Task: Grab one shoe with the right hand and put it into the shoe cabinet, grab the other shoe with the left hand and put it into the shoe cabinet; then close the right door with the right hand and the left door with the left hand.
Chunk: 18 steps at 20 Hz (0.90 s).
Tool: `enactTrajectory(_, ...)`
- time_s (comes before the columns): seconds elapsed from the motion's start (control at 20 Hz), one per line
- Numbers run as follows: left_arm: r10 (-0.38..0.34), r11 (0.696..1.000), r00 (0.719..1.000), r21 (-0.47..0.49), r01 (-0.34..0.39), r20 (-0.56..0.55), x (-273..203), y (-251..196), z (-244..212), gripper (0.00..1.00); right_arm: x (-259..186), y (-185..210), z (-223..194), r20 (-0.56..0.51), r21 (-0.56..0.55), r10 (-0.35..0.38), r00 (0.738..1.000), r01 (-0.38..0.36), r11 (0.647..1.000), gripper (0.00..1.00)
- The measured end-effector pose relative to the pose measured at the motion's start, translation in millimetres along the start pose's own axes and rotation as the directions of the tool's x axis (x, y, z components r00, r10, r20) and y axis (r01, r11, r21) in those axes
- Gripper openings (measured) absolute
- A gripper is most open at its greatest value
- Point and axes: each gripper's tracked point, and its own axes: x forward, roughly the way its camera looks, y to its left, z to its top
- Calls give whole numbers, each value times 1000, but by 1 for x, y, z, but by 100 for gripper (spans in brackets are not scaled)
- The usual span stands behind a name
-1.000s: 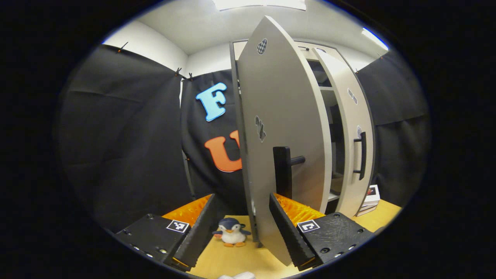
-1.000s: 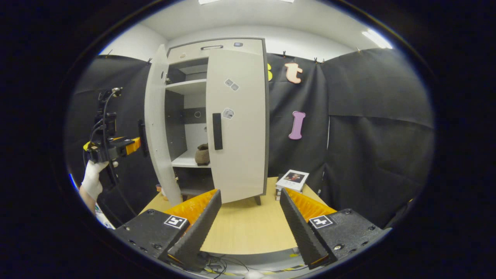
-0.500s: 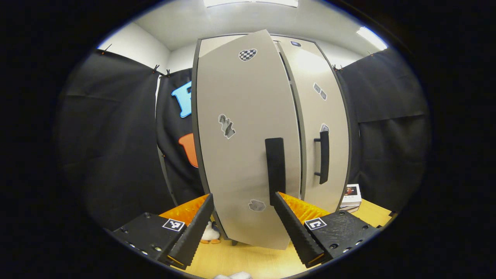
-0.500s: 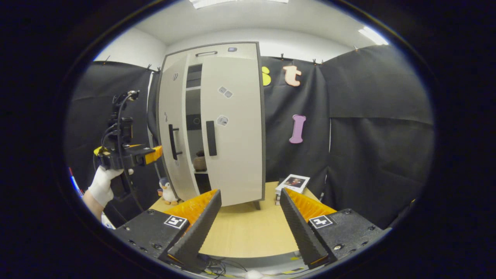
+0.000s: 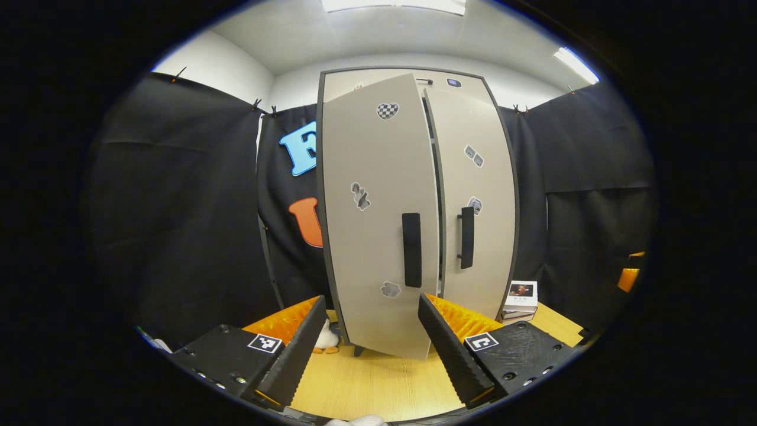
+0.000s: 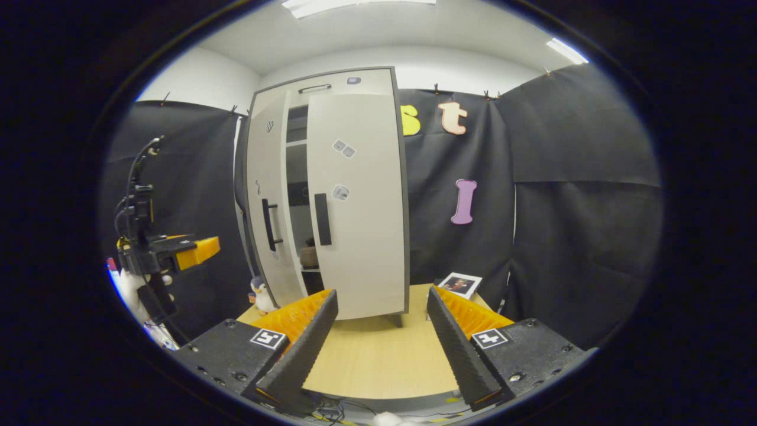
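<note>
A tall grey shoe cabinet (image 5: 473, 177) stands on the wooden table. Its right door (image 6: 358, 207) lies flat against the frame. The left door (image 5: 378, 213) stands ajar by a narrow gap, black handle (image 5: 411, 249) facing me. Through that gap in the right gripper view a brown shoe (image 6: 308, 255) rests on a shelf. My left gripper (image 5: 369, 343) is open, a short way in front of the left door, touching nothing. My right gripper (image 6: 381, 343) is open over the table, well back from the cabinet. The left gripper (image 6: 177, 251) also shows at the left of the right gripper view, held by a gloved hand.
A toy penguin (image 6: 261, 294) stands on the table (image 6: 378, 361) by the cabinet's left corner. A stack of books (image 5: 520, 297) lies to the right of the cabinet. Black cloth walls close the booth on both sides.
The left door swung from wide open to almost closed. My left gripper then drew back from it. My right gripper stayed nearly still.
</note>
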Motion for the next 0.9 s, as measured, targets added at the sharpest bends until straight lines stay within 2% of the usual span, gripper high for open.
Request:
enactTrajectory(0.5, 39, 999, 999, -27, -39, -7, -104, -11, -8, 96, -25, -24, 15, 33, 1, -18, 999, 18, 1000, 99)
enactTrajectory(0.9, 50, 997, 999, -54, -50, 3, -132, -19, -10, 96, -46, -25, 12, 58, -37, -21, 998, 23, 999, 99)
